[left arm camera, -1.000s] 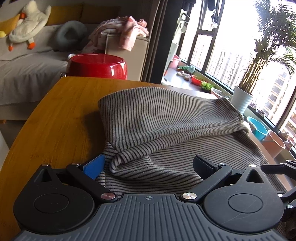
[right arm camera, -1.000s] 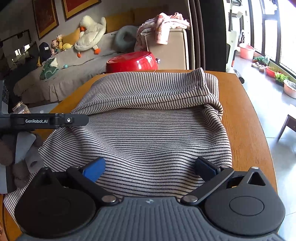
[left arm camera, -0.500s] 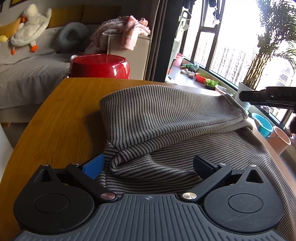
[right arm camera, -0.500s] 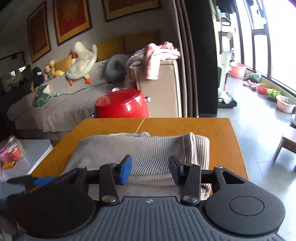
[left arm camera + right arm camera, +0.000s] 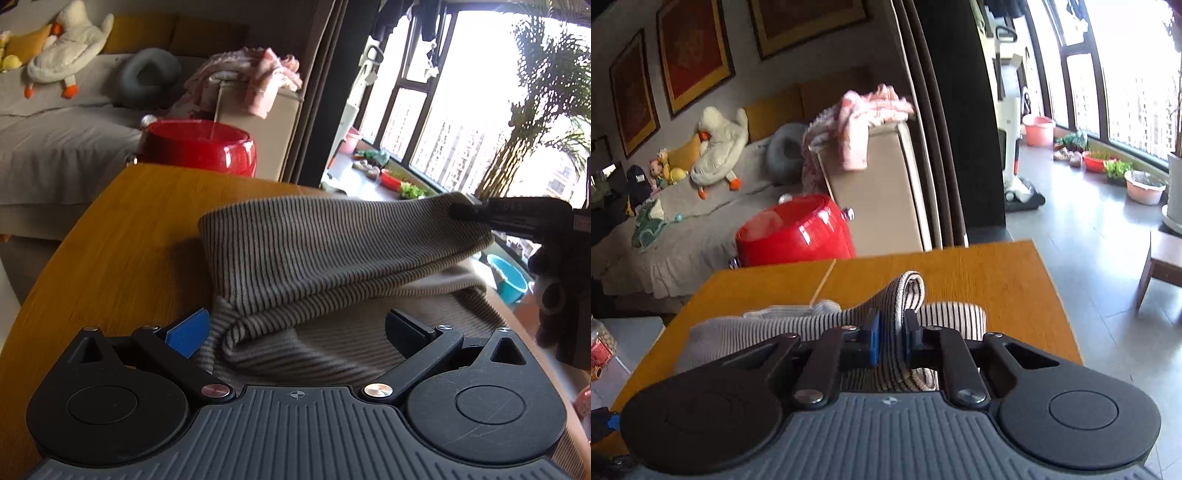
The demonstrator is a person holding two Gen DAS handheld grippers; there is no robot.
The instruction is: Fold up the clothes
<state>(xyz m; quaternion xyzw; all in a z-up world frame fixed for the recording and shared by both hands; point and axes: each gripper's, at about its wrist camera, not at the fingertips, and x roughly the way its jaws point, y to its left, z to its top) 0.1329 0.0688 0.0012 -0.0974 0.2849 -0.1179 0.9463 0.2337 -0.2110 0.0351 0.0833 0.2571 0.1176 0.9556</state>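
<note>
Ribbed knit, grey-beige with thin dark stripes: the striped garment (image 5: 332,258) lies folded over itself on the desk (image 5: 122,251), whose top is warm orange wood with a fine straight grain and a rounded edge. Upper layer forms a soft rolled fold along its near side; lower layer spreads flat beneath, ribs running slantwise. Left hand-held gripper (image 5: 295,332), matte black with a grooved grey housing, stands wide; one blue pad, one black; the fabric's bunched fold sits between the fingers with neither pad pressing it. Right hand-held gripper (image 5: 889,334) is closing, jaws narrow, with a doubled band of the striped cloth pinched upright between the blue and black pads, its looped top poking out above them. From the left wrist view, the right hand-held gripper (image 5: 461,211) shows as a dark bar at the garment's far right corner, that corner lifted off the desk, cloth sloping down from it. Beyond the desk edge: a glossy red round pot (image 5: 199,151), smooth and reflective; a pink rumpled cloth (image 5: 258,77) draped on a beige sofa arm; a white plush goose (image 5: 718,144) on the grey-covered sofa.
</note>
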